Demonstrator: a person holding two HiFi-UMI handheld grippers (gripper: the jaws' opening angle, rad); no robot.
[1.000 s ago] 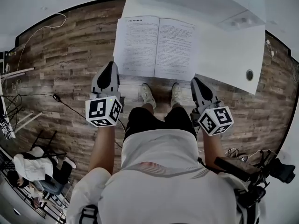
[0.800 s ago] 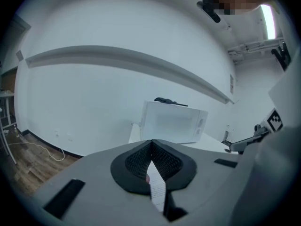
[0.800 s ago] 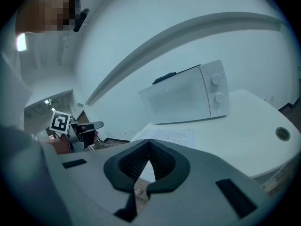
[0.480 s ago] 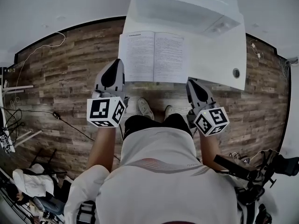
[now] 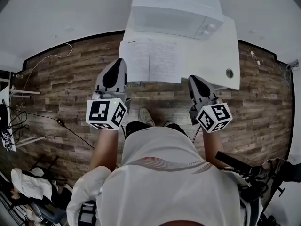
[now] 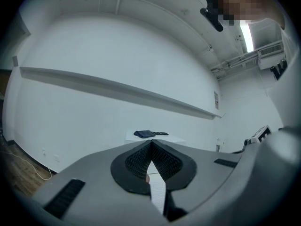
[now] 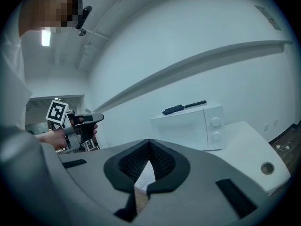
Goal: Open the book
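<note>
The book (image 5: 149, 60) lies open and flat on the white table (image 5: 207, 65), with its near edge at the table's front edge and the microwave (image 5: 174, 15) just behind it. I judge the opening itself done, so my step now is to stay clear and leave the pages as they lie.

I hold the left gripper (image 5: 116, 69) and right gripper (image 5: 196, 86) in the air on my side of the table, one at each side of the book. Both have their jaws pressed together with nothing between the pads. I want to keep them that way, so no pad catches a page edge. The left tip sits closest to the book's near left corner, so I would give that corner room, since a knock there could slide the book off the edge. If a page lifts, I would press it down beside the spine rather than at the outer edge.

Both pages carry printed lines, too small for me to read. Each marker cube (image 5: 106, 113) shows only black-and-white squares. I can see two knobs on the microwave but no brand.
</note>
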